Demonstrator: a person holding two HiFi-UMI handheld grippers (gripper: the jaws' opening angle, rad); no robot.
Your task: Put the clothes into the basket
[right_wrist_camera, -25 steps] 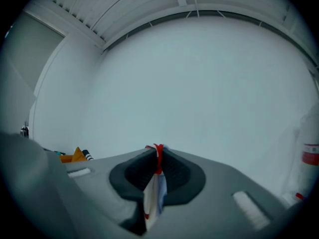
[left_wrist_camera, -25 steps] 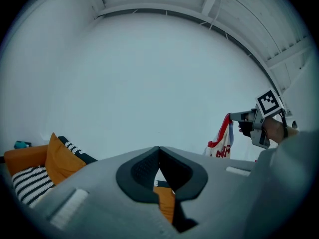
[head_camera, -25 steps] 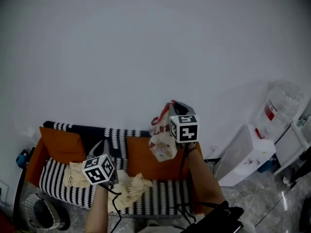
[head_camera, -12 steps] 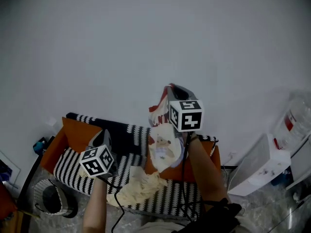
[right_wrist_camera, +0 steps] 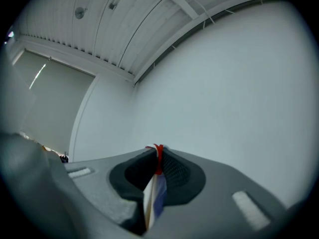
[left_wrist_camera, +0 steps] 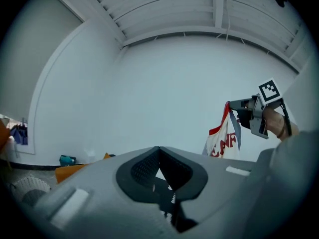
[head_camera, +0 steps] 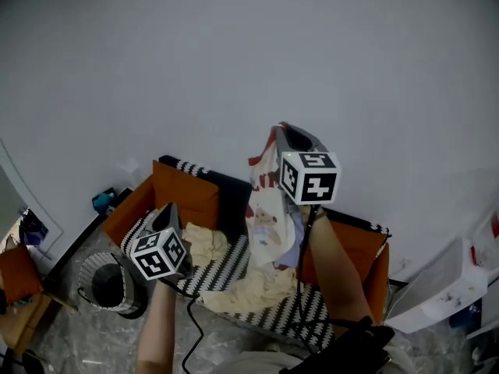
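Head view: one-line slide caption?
Right gripper holds a garment above the striped sofa; left gripper shut, empty; basket on floor at left.

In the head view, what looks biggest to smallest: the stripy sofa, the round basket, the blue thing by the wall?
Largest: black-and-white striped sofa.
Next: round pale mesh basket on the floor.
Smallest: small teal object by the wall.

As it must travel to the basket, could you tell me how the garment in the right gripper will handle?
Probably floppy: the garment hangs in limp folds from one edge pinched in the right gripper. Likely light, since that small pinch carries it all. It may swing and catch on the basket rim.
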